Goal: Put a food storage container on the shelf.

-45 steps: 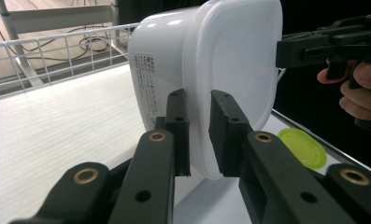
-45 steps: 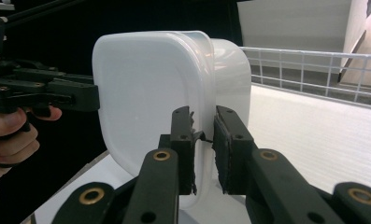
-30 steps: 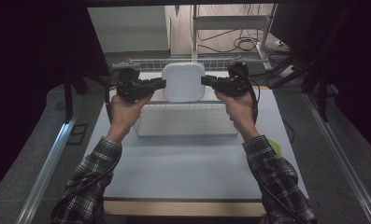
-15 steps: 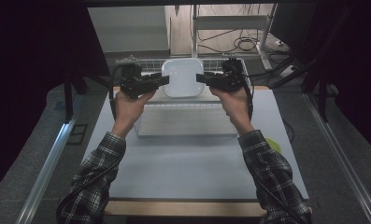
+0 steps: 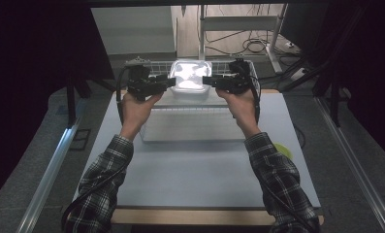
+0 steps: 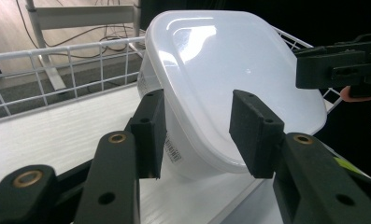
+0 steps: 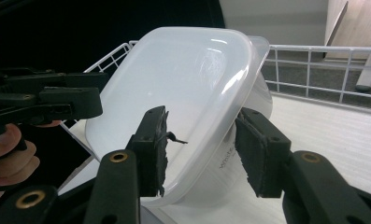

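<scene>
A white lidded plastic container [image 5: 192, 77] sits on the white shelf [image 5: 190, 99] at the far side of the bench [image 5: 200, 165], inside a white wire rail [image 6: 57, 56] that runs along the shelf's back edge; the container's lid [image 6: 230, 60] shows glossy and pale in both gripper views; the left hand-held gripper [image 5: 168, 83] flanks it from the left and the right hand-held gripper [image 5: 207, 81] from the right, each held level by a hand in a plaid sleeve [image 5: 103, 179]; both pairs of jaws have just been opening; in the left gripper view the pads [image 6: 148, 130] stand apart with the container's rim between them, not pressing; in the right gripper view the pads [image 7: 258, 154] likewise straddle the lid's edge with gaps, so neither hand-held gripper grips it; a small yellow-green object [image 5: 283, 150] lies on the bench near the right sleeve.
</scene>
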`<state>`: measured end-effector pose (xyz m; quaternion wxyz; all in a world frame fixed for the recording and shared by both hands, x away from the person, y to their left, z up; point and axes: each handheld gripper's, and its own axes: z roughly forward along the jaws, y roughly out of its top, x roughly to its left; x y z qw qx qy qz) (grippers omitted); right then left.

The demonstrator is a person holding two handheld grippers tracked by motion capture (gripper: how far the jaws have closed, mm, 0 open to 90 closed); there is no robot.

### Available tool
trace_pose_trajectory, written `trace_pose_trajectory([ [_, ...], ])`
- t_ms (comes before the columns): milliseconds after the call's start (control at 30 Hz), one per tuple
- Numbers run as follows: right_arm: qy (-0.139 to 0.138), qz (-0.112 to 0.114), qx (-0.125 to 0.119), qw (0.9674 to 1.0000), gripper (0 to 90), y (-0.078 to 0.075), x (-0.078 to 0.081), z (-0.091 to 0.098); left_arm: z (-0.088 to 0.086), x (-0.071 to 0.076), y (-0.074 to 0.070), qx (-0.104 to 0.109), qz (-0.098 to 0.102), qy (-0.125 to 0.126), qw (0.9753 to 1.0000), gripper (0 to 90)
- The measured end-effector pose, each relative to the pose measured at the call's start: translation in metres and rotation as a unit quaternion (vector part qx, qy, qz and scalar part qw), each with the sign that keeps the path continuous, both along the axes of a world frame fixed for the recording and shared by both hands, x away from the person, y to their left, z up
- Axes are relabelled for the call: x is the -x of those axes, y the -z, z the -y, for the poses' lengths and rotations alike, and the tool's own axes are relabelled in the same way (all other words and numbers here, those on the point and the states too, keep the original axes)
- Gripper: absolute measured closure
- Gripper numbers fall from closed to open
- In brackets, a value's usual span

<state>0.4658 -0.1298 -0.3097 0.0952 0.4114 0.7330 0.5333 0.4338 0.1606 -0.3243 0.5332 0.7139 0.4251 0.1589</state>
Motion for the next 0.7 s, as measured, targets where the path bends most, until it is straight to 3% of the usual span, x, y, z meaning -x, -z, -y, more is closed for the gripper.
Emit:
trace_pose_trajectory([
  [167, 0.022, 0.022, 0.026, 0.9992, 54.9, -0.001, -0.003, -0.005, 0.001, -0.002, -0.001, -0.001, -0.001, -0.003, 1.0000, 54.7],
  [500, 0.028, 0.019, 0.020, 0.9992, 55.6, 0.000, -0.006, -0.008, 0.000, -0.012, 0.001, 0.004, -0.001, -0.009, 0.9999, 53.7],
  [567, 0.029, 0.020, 0.019, 0.9992, 55.0, 0.001, -0.006, -0.008, 0.000, -0.011, 0.000, -0.005, 0.002, -0.012, 0.9999, 53.0],
  [633, 0.030, 0.026, 0.022, 0.9990, 52.6, 0.000, -0.005, -0.008, 0.002, -0.010, -0.002, -0.018, 0.009, -0.017, 0.9996, 49.2],
  [700, 0.026, 0.029, 0.019, 0.9991, 49.1, 0.000, -0.002, -0.007, 0.000, -0.009, -0.002, -0.013, 0.012, -0.012, 0.9998, 44.0],
])
